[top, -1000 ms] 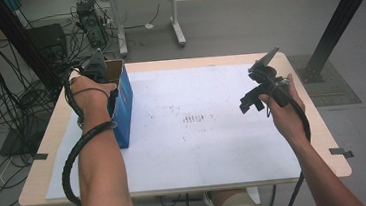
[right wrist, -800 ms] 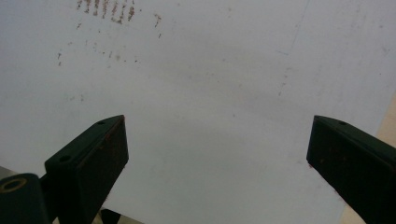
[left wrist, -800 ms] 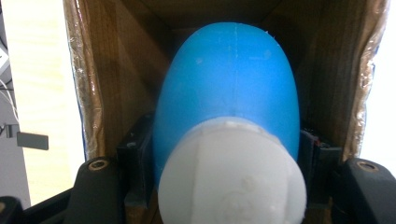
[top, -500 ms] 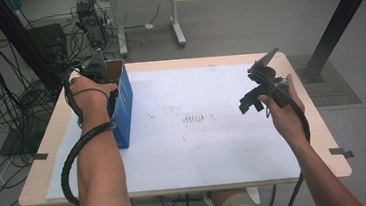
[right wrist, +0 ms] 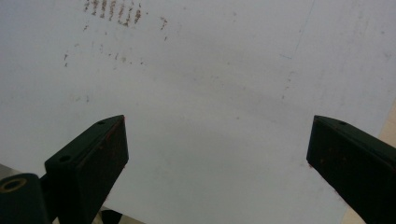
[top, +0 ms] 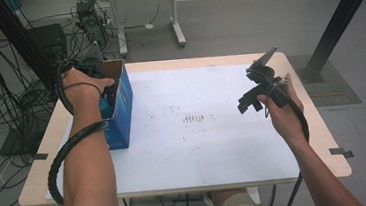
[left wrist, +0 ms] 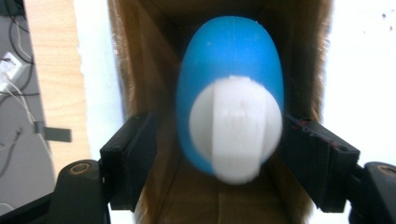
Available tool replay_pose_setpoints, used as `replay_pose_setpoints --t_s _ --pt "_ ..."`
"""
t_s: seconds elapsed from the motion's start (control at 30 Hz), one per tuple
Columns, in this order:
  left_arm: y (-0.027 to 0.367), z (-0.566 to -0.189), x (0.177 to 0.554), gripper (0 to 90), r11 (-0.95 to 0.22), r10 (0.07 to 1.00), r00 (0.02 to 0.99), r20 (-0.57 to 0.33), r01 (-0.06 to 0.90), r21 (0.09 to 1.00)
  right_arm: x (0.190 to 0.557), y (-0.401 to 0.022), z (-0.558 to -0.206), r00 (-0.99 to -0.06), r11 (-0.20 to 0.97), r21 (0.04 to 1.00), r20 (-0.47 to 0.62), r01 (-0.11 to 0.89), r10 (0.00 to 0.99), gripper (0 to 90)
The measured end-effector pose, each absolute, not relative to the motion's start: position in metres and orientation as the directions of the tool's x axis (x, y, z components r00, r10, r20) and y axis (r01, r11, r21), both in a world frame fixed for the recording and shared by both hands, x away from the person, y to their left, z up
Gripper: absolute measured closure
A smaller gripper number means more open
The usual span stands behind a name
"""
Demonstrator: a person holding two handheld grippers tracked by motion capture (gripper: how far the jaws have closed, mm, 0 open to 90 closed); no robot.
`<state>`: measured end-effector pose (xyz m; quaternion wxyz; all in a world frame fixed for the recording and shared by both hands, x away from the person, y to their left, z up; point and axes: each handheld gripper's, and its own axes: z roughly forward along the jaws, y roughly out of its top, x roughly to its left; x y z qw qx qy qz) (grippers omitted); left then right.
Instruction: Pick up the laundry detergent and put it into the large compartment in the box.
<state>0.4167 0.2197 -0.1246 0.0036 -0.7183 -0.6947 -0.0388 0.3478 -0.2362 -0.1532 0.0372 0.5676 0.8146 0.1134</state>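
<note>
Over the table's left side in the high view, the left gripper (top: 99, 72) hangs above the open top of a blue cardboard box (top: 121, 113), which stands upright on the white sheet (top: 210, 146) covering the wooden table (top: 319, 136). The left hand (top: 80, 87) wraps the gripper's body, and its ribbed cable loops down along the forearm. At the right side, the right hand (top: 279, 112) holds the right gripper (top: 251, 99) above the sheet, well apart from the box, with a grey plate standing up on top of it.

Looking down from the left gripper view, a blue egg-shaped bottle (left wrist: 231, 88) with a white cap (left wrist: 236, 128) sits inside the box (left wrist: 140, 70), between brown inner walls. The left gripper (left wrist: 215, 163) has just been opening: the left jaw stands clear of the bottle with a gap showing, while the right jaw is just beside the cap; whether it touches I cannot tell. The bottle is blurred.

From the right gripper view, the right gripper (right wrist: 217, 154) has its jaws spread wide with nothing between them, above the bare white sheet (right wrist: 210, 84) marked by small brown smudges (right wrist: 112, 11).
</note>
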Motion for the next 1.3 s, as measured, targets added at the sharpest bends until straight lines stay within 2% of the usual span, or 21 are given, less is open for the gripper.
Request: replay_pose_setpoints --t_s 0.33,0.5,0.6,0.7,1.0,1.3 --pt "0.205 -0.082 0.412 20.4 -0.151 0.987 0.147 0.058 0.987 0.064 0.348 -0.234 -0.151 -0.359 0.336 0.229 0.065 0.914 0.931 5.5" --pt "0.191 -0.062 0.412 18.0 -0.227 0.972 0.219 0.086 0.969 0.094 0.349 -0.234 -0.15 -0.357 0.335 0.228 0.065 0.914 0.932 5.5" --pt "0.174 -0.054 0.415 17.2 -0.307 0.946 0.295 0.133 0.948 0.085 0.351 -0.233 -0.15 -0.354 0.333 0.221 0.066 0.917 0.933 5.5" --pt "0.163 -0.049 0.417 16.7 -0.4 0.913 0.387 0.131 0.912 0.092 0.354 -0.233 -0.15 -0.355 0.334 0.218 0.065 0.917 0.933 5.5" --pt "0.115 -0.045 0.423 15.1 -0.684 0.727 0.672 0.141 0.726 0.067 0.36 -0.234 -0.151 -0.346 0.328 0.204 0.06 0.922 0.936 5.5" --pt "0.077 -0.046 0.413 11.7 -0.87 0.492 0.86 0.136 0.481 0.107 0.367 -0.236 -0.154 -0.34 0.322 0.193 0.066 0.927 0.938 5.5"
